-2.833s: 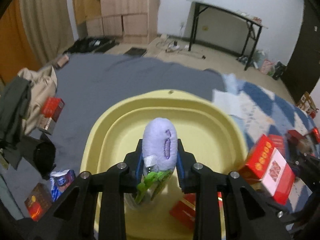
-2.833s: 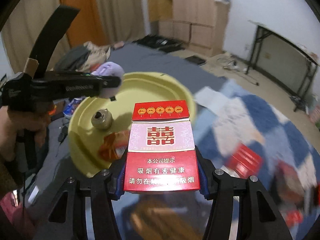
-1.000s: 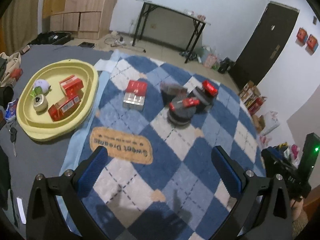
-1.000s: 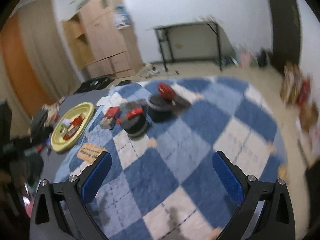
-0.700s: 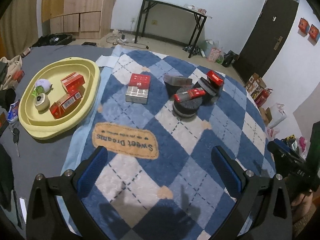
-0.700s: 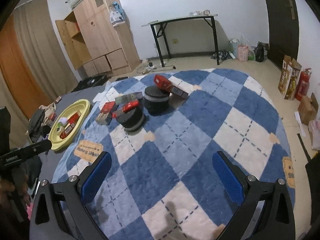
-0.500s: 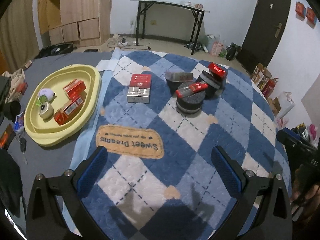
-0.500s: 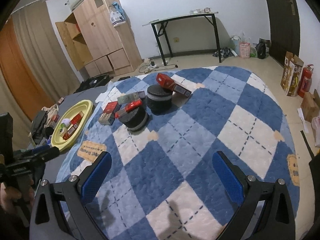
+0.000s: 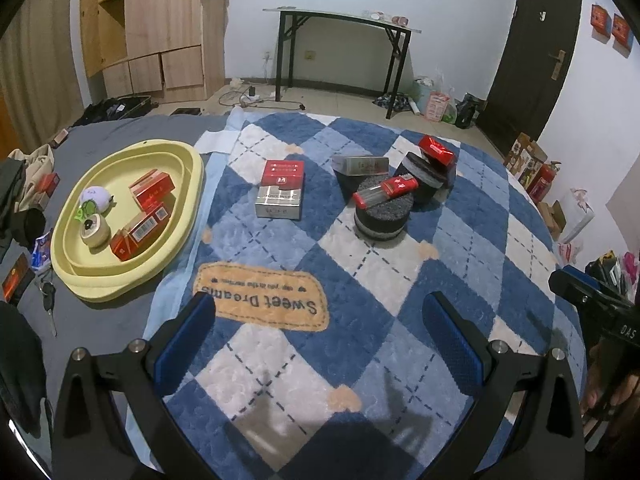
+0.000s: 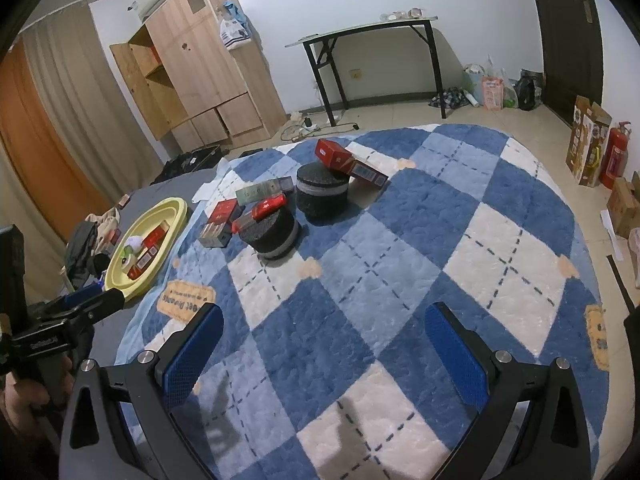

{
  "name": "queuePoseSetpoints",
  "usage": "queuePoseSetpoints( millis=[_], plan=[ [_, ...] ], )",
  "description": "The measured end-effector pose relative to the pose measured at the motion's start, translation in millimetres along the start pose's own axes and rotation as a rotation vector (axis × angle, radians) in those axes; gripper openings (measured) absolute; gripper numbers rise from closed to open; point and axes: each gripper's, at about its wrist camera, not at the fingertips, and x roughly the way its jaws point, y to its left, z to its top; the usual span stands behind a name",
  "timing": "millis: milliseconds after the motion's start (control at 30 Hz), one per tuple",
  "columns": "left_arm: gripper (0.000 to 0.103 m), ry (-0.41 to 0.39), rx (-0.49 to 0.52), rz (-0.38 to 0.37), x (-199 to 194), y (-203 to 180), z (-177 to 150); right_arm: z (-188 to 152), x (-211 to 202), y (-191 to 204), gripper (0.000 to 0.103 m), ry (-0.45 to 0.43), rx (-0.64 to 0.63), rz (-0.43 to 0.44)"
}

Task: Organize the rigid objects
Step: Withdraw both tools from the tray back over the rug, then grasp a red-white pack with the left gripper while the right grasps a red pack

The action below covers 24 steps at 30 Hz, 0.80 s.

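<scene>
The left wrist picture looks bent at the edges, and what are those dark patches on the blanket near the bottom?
Left wrist view: a fisheye lens bows the door and blackens the corners; the patches are soft shadows on the blanket below the open left gripper. Right wrist view: same bowing, similar shadows, sharp focus.

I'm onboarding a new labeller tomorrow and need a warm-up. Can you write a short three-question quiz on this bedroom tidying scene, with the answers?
1. True or false: the left gripper and the right gripper are both open and empty.
2. How many red boxes lie inside the yellow tray?
3. What rests on top of the nearer black foam disc? A) a red box, B) a set of keys, C) the white ball.

Key
1. True: both sets of blue pads stand wide apart with only the blue checked blanket between them.
2. Two, beside the white ball and a small round tan object.
3. A: a red box lies across its top.
</scene>
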Motion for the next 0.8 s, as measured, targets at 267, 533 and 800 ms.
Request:
queuePoseSetpoints(
  millis=[267, 533, 800],
  plan=[
    [0.103, 0.008, -0.007, -0.013, 8.3, 1.7, 3.2, 1.5, 4.8, -3.8, 0.103, 0.012, 0.038, 0.022],
    [0.103, 0.027, -0.021, -0.022, 18.0, 1.9, 5.5, 3.2, 14.0, -0.5, 0.103, 0.023, 0.037, 0.033],
    [0.103, 0.043, 0.009, -0.016, 33.4, -2.9, 5.7, 5.0, 30.7, -0.3, 0.103, 0.033, 0.041, 0.047]
  ],
)
